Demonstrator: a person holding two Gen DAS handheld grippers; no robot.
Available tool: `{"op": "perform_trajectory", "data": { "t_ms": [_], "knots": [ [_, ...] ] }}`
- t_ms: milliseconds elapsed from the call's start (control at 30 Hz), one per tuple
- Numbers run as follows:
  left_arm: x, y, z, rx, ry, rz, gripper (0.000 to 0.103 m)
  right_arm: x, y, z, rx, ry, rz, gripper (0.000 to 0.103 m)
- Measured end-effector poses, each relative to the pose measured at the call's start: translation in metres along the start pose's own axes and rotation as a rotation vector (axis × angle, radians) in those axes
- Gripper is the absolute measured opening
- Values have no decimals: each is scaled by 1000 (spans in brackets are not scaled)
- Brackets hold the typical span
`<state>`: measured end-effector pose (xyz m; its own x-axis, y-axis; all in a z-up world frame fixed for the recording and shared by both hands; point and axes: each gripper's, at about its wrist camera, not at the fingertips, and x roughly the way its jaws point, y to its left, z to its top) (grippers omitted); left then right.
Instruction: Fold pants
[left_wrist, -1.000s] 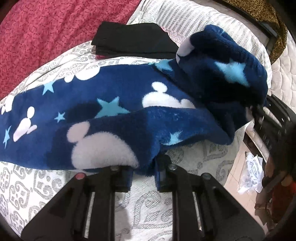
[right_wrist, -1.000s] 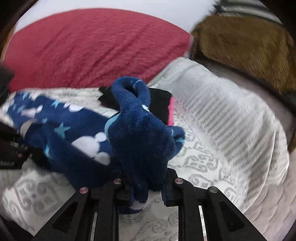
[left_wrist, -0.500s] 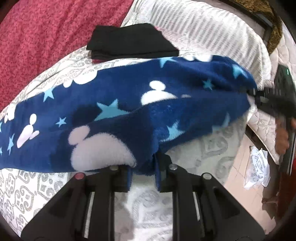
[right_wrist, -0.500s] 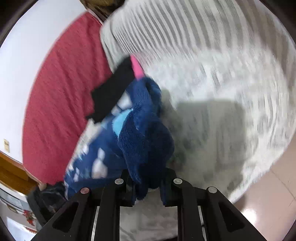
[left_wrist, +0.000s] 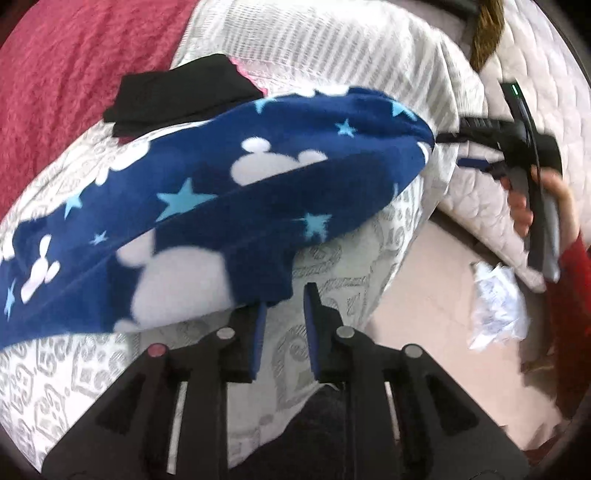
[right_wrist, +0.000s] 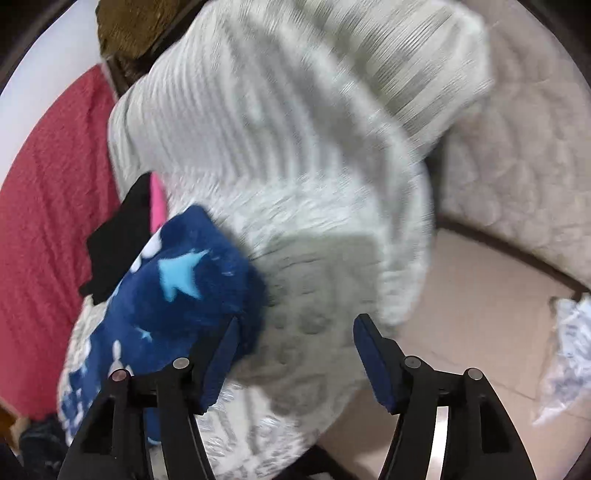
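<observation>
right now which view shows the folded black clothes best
The left wrist view: the folded black clothes lie flat behind the blue pants, with a pink edge showing. In the right wrist view only a blurred black strip appears beside the pants.

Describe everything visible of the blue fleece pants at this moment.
The blue fleece pants look plush, navy with light-blue stars and white mouse-head shapes. They lie stretched lengthwise across the patterned white bedspread, folded over with two layers showing, their far edge overlapping a folded black garment. Both the left gripper and right gripper are open, each with one pad beside the fabric's edge.
</observation>
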<state>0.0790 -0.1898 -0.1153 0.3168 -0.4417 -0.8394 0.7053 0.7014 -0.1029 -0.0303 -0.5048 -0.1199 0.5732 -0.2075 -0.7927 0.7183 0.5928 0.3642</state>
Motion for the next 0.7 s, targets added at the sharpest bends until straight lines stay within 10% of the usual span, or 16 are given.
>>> {"op": "perform_trajectory", "data": {
  "t_ms": [200, 467, 700],
  "knots": [
    [-69, 64, -19, -175, -137, 55, 56, -52, 47, 2, -126, -101, 150, 66],
    [-138, 228, -115, -631, -180, 343, 56, -53, 217, -83, -604, 39, 406, 66],
    [-153, 315, -170, -792, -185, 417, 56, -39, 348, -208, -1084, 142, 506, 66]
  ]
}}
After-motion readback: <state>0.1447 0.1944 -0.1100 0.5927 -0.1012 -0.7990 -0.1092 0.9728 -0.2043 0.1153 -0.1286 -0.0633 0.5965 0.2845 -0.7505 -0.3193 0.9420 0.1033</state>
